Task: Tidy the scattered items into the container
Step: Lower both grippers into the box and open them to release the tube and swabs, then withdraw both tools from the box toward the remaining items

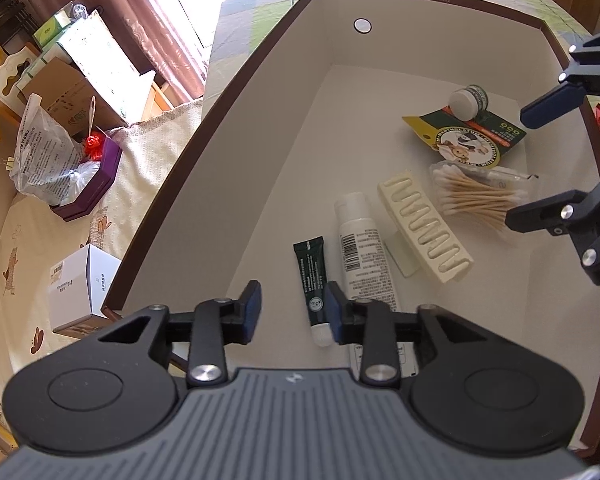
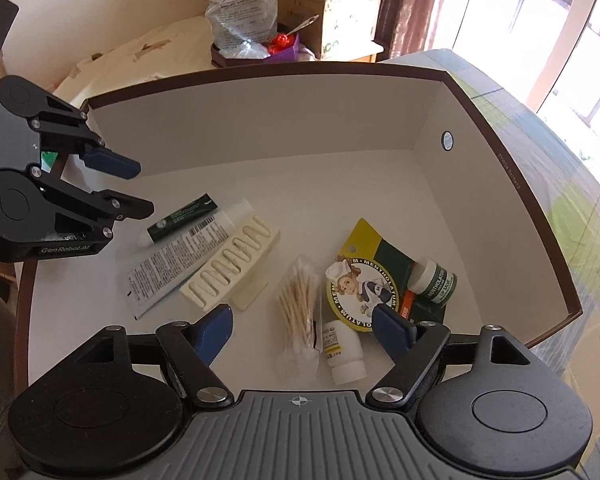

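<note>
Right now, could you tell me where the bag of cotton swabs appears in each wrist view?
Left wrist: cotton swabs at right, beside the cream comb.
Right wrist: cotton swabs low centre, right of the comb.
Shared landmark: the green-and-yellow card.

The box holds two tubes (one green), two small jars, one cotton-swab pack, one cream clip.

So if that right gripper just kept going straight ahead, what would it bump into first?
Probably the bag of cotton swabs, lying between its open fingers, with the small white bottle beside it. Depth is hard to judge here.
</note>
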Tool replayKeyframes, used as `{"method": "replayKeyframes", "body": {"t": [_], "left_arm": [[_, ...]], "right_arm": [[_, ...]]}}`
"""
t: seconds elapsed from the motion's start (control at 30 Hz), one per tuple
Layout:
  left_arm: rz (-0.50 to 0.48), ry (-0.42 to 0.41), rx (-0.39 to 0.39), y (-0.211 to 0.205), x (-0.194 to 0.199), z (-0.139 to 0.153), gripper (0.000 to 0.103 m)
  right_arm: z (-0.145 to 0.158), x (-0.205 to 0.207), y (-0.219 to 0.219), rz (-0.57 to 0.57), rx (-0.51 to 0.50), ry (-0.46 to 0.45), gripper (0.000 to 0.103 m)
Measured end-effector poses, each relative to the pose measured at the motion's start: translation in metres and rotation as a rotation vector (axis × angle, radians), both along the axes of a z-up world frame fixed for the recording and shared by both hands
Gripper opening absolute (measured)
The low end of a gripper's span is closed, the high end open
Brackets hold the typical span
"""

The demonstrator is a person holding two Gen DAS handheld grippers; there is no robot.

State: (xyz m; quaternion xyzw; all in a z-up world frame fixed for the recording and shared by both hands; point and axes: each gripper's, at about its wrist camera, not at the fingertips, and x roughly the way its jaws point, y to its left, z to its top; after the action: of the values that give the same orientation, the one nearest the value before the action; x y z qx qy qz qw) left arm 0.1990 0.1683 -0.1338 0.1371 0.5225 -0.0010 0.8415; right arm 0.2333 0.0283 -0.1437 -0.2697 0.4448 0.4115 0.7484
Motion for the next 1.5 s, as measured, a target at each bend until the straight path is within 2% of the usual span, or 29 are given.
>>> {"method": "replayKeyframes", "body": {"t": [0.13, 0.2, 0.23, 0.27, 0.37, 0.97, 1.5], "left_arm": [[-0.015, 0.001, -0.001, -0.004, -0.001, 0.004, 0.041], [-0.023, 0.0, -0.003, -0.006, -0.002, 0.006, 0.047], [-0.026, -0.002, -0.004, -0.007, -0.003, 0.008, 0.049], [-0.028, -0.006, -0.005, -0.008, -0.004, 0.009, 0.053], [-0.036, -0.017, -0.01, -0.01, -0.005, 0.014, 0.063], [-0.063, -0.053, 0.01, -0.027, -0.017, 0.036, 0.074], [-0.076, -0.104, 0.008, -0.046, -0.032, 0.066, 0.075]], "right_arm": [[-0.002, 0.0, -0.001, 0.01, -0.047, 0.0, 0.082], [-0.002, 0.0, -0.002, 0.008, -0.061, -0.006, 0.083], [-0.002, 0.001, -0.003, 0.007, -0.067, -0.009, 0.087], [-0.001, 0.0, -0.004, 0.005, -0.068, -0.015, 0.101], [0.003, -0.001, -0.006, 0.004, -0.055, -0.041, 0.103], [0.029, -0.007, -0.024, -0.041, -0.023, -0.073, 0.103], [0.065, -0.026, -0.058, -0.09, 0.031, -0.106, 0.103]]}}
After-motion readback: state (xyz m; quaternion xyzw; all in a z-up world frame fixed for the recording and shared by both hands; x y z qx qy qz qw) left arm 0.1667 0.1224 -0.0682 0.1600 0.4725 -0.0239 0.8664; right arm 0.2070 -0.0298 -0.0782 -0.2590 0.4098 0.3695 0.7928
